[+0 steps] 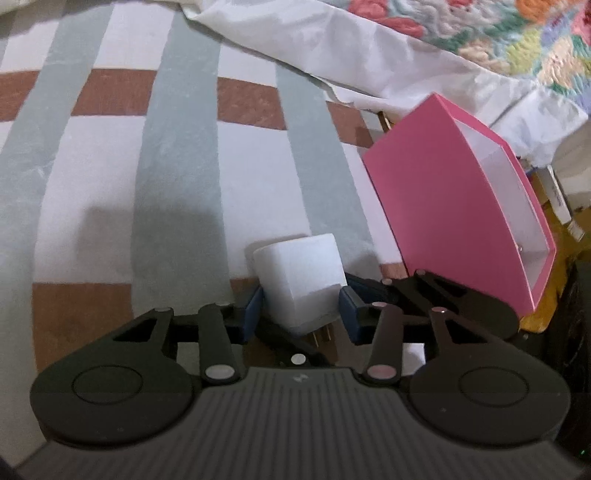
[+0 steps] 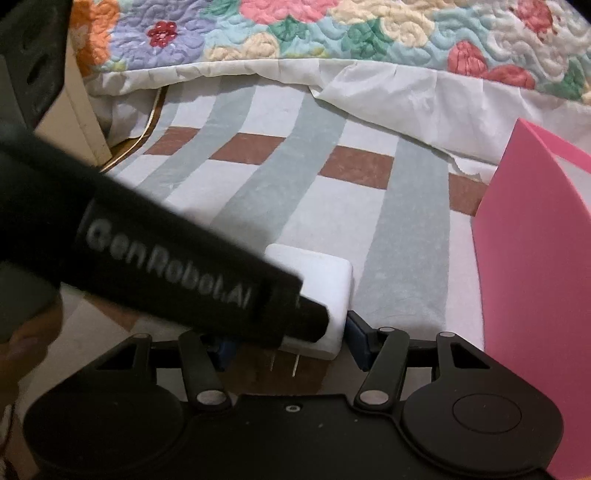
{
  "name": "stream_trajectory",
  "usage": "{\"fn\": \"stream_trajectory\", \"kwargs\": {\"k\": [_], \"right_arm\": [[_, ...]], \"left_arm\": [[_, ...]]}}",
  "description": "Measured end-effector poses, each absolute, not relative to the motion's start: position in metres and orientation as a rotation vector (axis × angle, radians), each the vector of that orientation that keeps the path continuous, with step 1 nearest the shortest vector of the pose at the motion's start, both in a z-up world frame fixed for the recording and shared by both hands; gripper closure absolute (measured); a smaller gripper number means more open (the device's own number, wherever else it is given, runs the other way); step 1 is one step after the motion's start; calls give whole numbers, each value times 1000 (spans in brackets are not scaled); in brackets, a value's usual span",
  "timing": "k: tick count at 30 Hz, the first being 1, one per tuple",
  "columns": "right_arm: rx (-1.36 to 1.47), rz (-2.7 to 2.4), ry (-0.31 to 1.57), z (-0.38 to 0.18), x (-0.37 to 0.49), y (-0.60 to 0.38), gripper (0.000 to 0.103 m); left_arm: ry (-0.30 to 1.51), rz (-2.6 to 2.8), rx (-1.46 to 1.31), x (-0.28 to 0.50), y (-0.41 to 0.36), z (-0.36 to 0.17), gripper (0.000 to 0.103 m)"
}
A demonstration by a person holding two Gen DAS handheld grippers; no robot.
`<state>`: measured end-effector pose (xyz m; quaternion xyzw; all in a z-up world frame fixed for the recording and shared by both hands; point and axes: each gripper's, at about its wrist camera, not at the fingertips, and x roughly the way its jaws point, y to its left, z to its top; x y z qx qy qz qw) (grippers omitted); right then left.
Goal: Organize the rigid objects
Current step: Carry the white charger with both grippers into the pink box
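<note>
A white plug-in charger cube (image 1: 301, 273) sits low over the striped rug (image 1: 110, 184), its two metal prongs pointing back at the cameras. My left gripper (image 1: 301, 304) is shut on it, one blue pad on each side. In the right wrist view the charger (image 2: 325, 280) lies between the jaws of my right gripper (image 2: 291, 341). The right pad meets its side, while the left pad stands apart, half hidden behind the left gripper's black body (image 2: 166, 258). An open pink box (image 1: 443, 206) with a white inside stands just right of both grippers.
The pink box (image 2: 535, 258) fills the right edge of the right wrist view. A flowered quilt (image 2: 332, 29) and a white bed skirt (image 2: 388, 96) close off the far side of the rug. Part of a hand (image 2: 18, 350) shows at the lower left. Clutter lies beyond the box (image 1: 554, 192).
</note>
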<state>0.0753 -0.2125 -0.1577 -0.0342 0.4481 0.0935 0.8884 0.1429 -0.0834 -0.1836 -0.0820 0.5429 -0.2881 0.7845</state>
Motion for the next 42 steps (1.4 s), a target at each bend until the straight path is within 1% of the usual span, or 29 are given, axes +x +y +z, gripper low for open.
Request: {"fn": "stream_trajectory", "kwargs": {"k": [9,16,21,32,35,42], "right_arm": [[-116,235,869,-133,40,-204,40],[-210,246,786,-97,6,-195,40],[-155,263,735,-68,-17,-206,40],[-56,206,656,-14,-45,-249,40],[-29,193,651,-5,-36,-277,40],[42,152,722,7,-23,-336,40]], "left_arm": [[1104,-589,-159,107,-75,-154,61],[1028,-585,-216,76,-67,-119,62],[1017,-586,-209,63,-75,-89,62],[992,-656,-100,47,-134,-23,62],[1000,-691,-71,49,-158,-8,62],[1055,-743,-59,66,-220,-4,62]]}}
